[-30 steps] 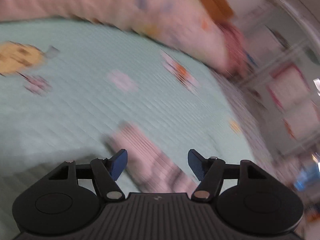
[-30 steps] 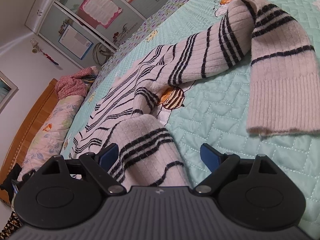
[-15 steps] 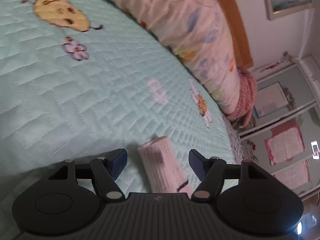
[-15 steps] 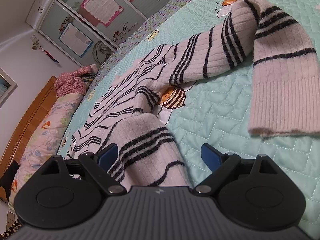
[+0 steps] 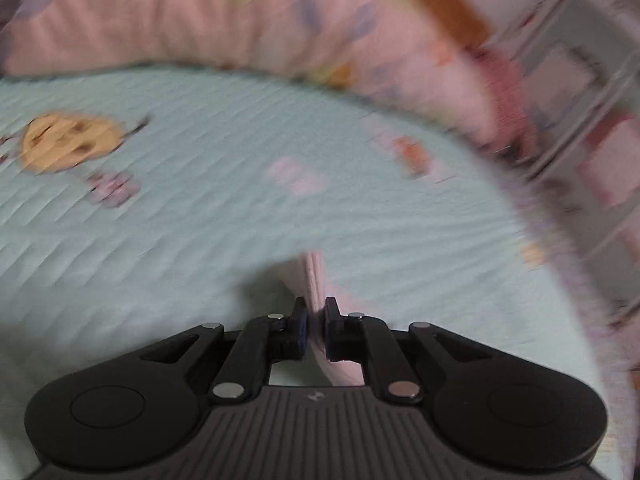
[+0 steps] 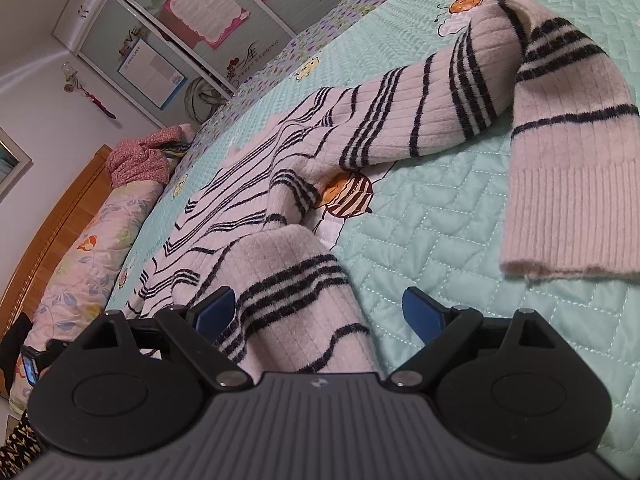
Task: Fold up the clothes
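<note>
In the blurred left wrist view, the left gripper [image 5: 315, 322] sits at the lower middle of the frame with its jaws pinched together on a pale pink cuff [image 5: 314, 276], which stands up as a narrow fold from the green quilt [image 5: 200, 240]. A pink pillow [image 5: 160, 20] runs across the top of the frame, and a wooden headboard [image 5: 436, 4] shows at the upper right.

In the right wrist view, the right gripper [image 6: 320, 312] is at the lower middle, its jaws spread wide on either side of a striped part of the sweater [image 6: 280, 184] without clamping it. The sweater's body runs from the lower middle toward the left centre, lying rumpled. One sleeve [image 6: 500, 92] arcs across the upper right and bends back, so its ribbed end lies flat on the quilt at the right edge.

Judging by this, the folding is not finished: the sweater is still spread and creased, the sleeve is out to the side rather than laid over the body, and no neat stack shows. What remains looks like bringing the sleeves in and doubling the body over.
</note>
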`<state>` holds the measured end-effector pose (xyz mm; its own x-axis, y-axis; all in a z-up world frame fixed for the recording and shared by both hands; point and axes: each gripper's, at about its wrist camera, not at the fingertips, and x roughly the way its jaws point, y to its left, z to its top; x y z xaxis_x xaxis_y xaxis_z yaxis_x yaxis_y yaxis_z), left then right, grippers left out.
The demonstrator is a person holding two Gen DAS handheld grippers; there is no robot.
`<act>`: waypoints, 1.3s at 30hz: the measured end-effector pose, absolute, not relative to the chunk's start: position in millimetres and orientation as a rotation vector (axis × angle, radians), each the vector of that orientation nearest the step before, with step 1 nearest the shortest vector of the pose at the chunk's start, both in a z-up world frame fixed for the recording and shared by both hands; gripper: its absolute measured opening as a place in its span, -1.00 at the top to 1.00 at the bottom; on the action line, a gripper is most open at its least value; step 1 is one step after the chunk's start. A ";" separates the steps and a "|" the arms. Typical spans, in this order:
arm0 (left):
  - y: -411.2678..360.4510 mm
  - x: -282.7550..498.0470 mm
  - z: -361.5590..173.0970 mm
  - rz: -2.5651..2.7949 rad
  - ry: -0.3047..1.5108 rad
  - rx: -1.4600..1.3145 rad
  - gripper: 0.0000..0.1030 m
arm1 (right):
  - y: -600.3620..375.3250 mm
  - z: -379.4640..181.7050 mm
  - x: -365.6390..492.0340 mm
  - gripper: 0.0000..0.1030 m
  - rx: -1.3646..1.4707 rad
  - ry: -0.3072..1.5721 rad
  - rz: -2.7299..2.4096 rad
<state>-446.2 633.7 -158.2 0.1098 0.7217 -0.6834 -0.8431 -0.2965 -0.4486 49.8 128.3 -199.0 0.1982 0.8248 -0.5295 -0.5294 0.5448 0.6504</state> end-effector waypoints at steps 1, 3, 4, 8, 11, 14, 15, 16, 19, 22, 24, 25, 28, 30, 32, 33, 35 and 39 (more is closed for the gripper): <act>635.3 -451.3 -163.9 1.555 0.160 -1.080 0.78 | 128.3 -198.9 49.3 -0.77 0.357 0.974 0.978; 633.2 -461.6 -169.3 1.594 0.146 -1.088 0.69 | 127.7 -198.3 49.3 -0.77 0.354 0.978 0.983; 627.3 -465.5 -165.2 1.656 0.135 -1.066 0.53 | 127.4 -198.1 50.1 -0.77 0.356 0.982 0.986; 597.7 -457.7 -138.3 1.759 0.078 -0.942 0.37 | 124.6 -200.3 53.2 -0.77 0.383 0.992 0.986; 591.9 -425.8 -125.9 1.496 0.088 -0.840 0.14 | 121.3 -200.3 54.1 -0.77 0.402 0.987 0.983; 610.6 -394.7 -144.4 1.307 0.249 -0.875 -0.47 | 114.0 -198.9 57.2 -0.77 0.450 0.987 0.972; 620.5 -385.6 -155.7 1.255 0.323 -0.912 -0.44 | 111.6 -198.5 58.3 -0.77 0.467 0.987 0.968; 627.6 -381.9 -170.9 1.267 0.405 -0.962 -0.27 | 109.1 -198.0 59.3 -0.76 0.483 0.987 0.964; 613.5 -376.4 -158.6 1.330 0.419 -0.892 -0.26 | 101.8 -196.7 62.4 -0.74 0.531 0.987 0.952; 584.0 -366.2 -137.0 1.300 0.432 -0.871 -0.23 | 75.0 -194.1 72.4 -0.75 0.616 0.942 0.885; 556.9 -349.7 -122.7 1.223 0.432 -0.826 -0.26 | 53.7 -193.5 80.9 -0.75 0.670 0.913 0.829; 540.3 -339.6 -117.0 1.172 0.447 -0.812 -0.27 | 43.1 -193.6 84.5 -0.75 0.696 0.902 0.801; 489.0 -319.0 -111.3 1.023 0.471 -0.894 -0.35 | 16.7 -194.6 85.8 -0.75 0.724 0.884 0.729; 459.2 -306.6 -111.2 0.947 0.488 -0.988 -0.36 | 12.4 -191.7 80.9 -0.75 0.623 0.860 0.706; 430.3 -289.3 -106.4 0.878 0.496 -0.975 -0.36 | 12.8 -187.8 75.0 -0.76 0.475 0.829 0.686; 415.7 -280.2 -102.8 0.845 0.495 -0.939 -0.36 | 13.1 -185.8 72.1 -0.76 0.402 0.813 0.675; 380.6 -256.3 -93.3 0.763 0.505 -0.835 -0.37 | 16.7 -189.8 73.0 -0.76 0.335 0.792 0.681; 323.5 -202.2 -96.0 0.567 0.578 -0.715 -0.43 | 27.8 -204.6 81.6 -0.42 0.284 0.765 0.727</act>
